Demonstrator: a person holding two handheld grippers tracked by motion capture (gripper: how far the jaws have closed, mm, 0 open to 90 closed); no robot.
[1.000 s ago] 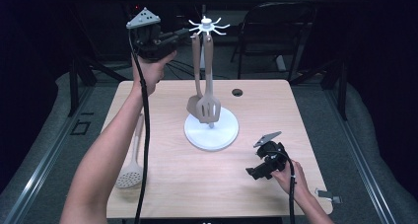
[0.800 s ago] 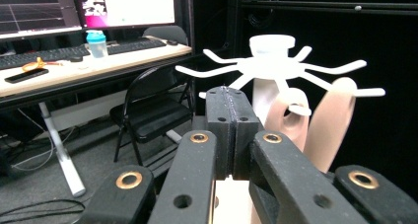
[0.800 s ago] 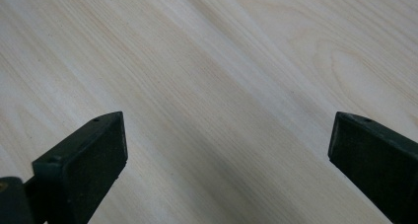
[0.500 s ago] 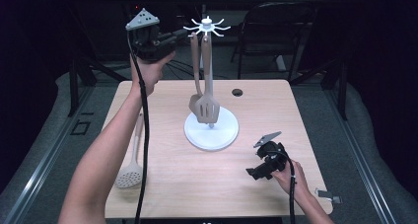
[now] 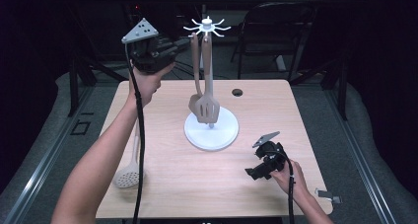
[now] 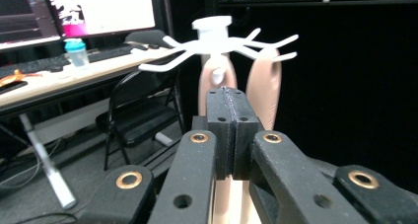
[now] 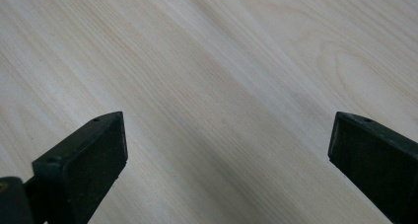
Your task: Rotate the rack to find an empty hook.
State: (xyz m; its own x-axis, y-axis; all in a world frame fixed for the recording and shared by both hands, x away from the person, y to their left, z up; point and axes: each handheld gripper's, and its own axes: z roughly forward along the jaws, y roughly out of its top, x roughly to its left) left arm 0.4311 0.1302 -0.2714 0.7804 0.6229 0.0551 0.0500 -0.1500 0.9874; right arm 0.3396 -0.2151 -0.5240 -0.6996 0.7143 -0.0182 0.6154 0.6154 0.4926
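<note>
Hovering up high at the back-left of the wooden surface, the left gripper has its fingers pressed flat together with nothing between them; it sits level with the white hook crown of the utensil stand and just to the left of it, pointing at it. From the left gripper view you can see the crown's prongs fanning out right above the fingertips, and two beige handles hanging off the hooks just behind them; not touching as far as I can tell.

Those two hanging utensils are a slotted turner and a second beige piece behind it, both dangling down to just above the stand's round white base. A third one, a beige skimmer spoon, lies flat near the front-left, partly tucked under the left forearm and cable.

The right gripper is parked low at the front-right, well apart from the stand; its fingers are spread wide over bare wood, holding nothing. Small black hole in the surface behind the stand.
</note>
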